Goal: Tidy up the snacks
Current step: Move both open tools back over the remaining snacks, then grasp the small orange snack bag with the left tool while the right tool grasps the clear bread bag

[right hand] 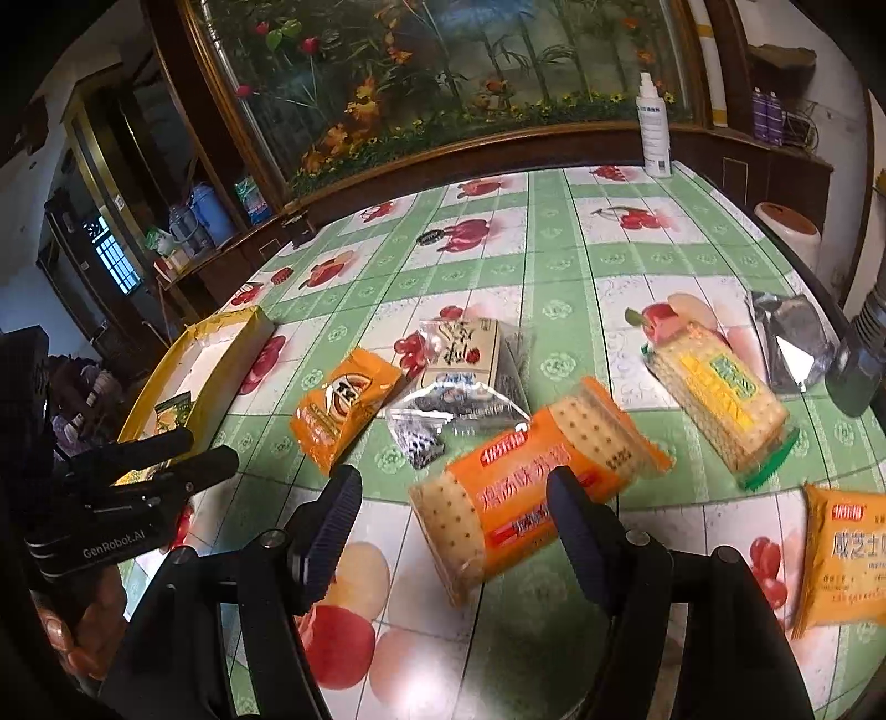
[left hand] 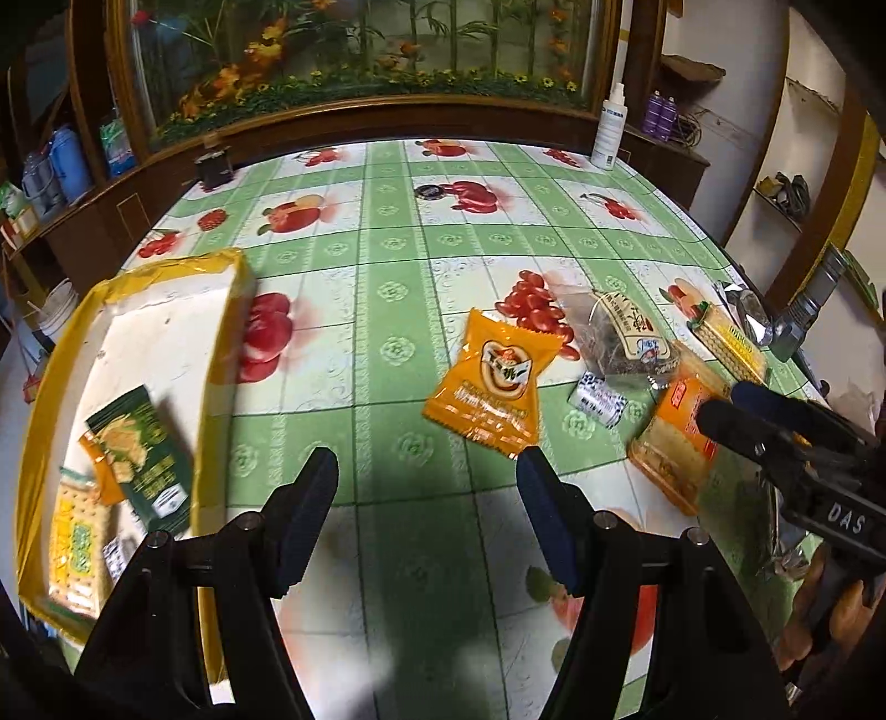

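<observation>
Hovering spread-jawed over the orange cracker pack [right hand: 531, 487] lying loose on the table [right hand: 554, 266], the right gripper [right hand: 454, 531] could crush crackers if it clamps hard, while the left gripper [left hand: 426, 498], also spread, holds nothing

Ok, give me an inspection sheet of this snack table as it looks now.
Surface: table under a green fruit-print cloth.
Job's things: yellow-rimmed box holding a green packet and more; loose on the cloth, a small orange packet, orange cracker pack, yellow cracker pack.
Clutter: spray bottle, silver wrapper.
Grippers: left tongs open, empty; right tongs open by the orange cracker pack.
Cables: nothing seen.
Surroundings: framed garden painting, shelves.
</observation>
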`<state>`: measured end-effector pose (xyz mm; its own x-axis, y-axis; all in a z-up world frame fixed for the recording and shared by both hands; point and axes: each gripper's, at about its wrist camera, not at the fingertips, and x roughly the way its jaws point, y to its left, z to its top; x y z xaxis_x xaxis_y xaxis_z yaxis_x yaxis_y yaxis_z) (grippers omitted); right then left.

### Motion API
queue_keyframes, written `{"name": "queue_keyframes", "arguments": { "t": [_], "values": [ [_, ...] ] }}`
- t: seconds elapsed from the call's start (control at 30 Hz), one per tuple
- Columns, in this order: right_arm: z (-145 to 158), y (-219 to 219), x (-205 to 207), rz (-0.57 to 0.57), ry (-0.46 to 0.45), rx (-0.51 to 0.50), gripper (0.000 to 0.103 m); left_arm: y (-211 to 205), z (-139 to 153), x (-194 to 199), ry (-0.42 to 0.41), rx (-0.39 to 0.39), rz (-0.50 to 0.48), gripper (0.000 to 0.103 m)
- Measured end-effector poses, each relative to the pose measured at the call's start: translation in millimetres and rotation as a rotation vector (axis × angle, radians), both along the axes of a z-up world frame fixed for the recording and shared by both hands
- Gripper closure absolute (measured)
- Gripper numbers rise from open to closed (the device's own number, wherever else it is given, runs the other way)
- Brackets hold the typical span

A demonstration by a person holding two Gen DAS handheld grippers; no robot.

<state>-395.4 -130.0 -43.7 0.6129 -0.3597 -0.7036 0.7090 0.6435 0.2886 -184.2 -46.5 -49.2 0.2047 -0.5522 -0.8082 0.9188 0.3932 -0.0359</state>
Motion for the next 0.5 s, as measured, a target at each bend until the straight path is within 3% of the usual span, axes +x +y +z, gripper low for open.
{"name": "queue_keyframes", "arguments": {
  "t": [0.37, 0.5],
  "values": [
    [-5.9, -59.0, 63.8, -0.006, 0.055, 0.068, 0.031, -49.3, -8.8, 4.4, 0.146, -0.028, -0.146, 0.037],
    [-12.9, -66.5, 70.8, -0.002, 0.061, 0.077, 0.028, -64.4, -15.3, -2.7, 0.103, -0.001, -0.176, 0.037]
  ]
}}
